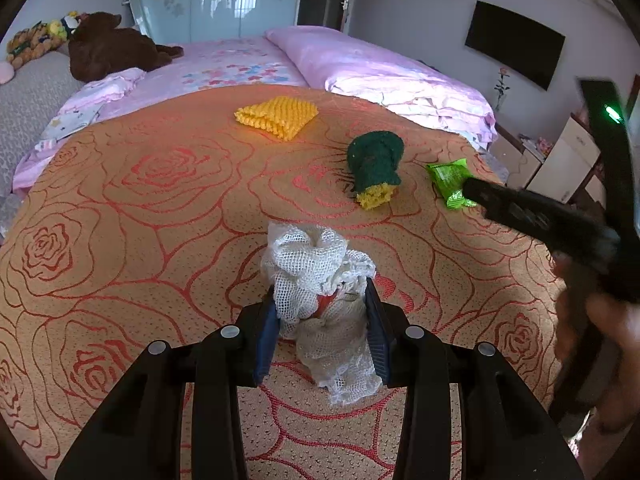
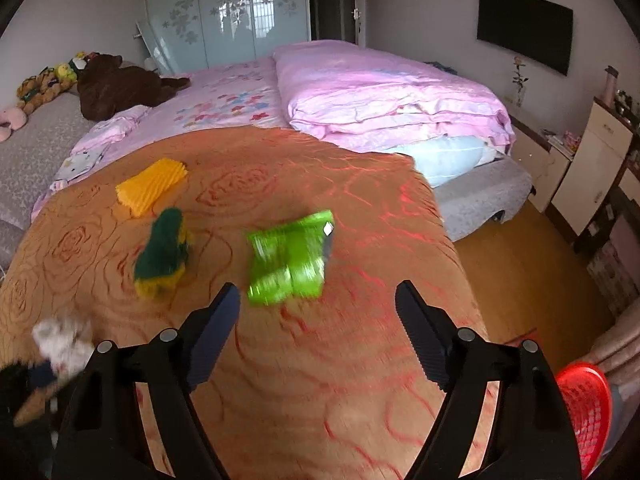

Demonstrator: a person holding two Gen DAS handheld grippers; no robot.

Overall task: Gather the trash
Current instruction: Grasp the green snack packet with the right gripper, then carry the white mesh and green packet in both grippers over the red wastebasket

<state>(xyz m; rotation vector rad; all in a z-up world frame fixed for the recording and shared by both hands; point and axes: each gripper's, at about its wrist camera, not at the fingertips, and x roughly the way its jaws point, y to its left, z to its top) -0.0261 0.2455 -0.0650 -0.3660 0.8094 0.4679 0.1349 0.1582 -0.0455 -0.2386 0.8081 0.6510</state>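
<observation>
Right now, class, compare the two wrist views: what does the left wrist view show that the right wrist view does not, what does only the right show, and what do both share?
Only the left wrist view: the left tool shut on the white mesh wad, seen close, and the right tool from outside, with a green light.

Only the right wrist view: the right tool's open jaws with nothing between them, the red basket and the wooden floor.

Both: the orange rose-patterned cover, yellow cloth, green knit item, green wrapper, pink bedding.
</observation>
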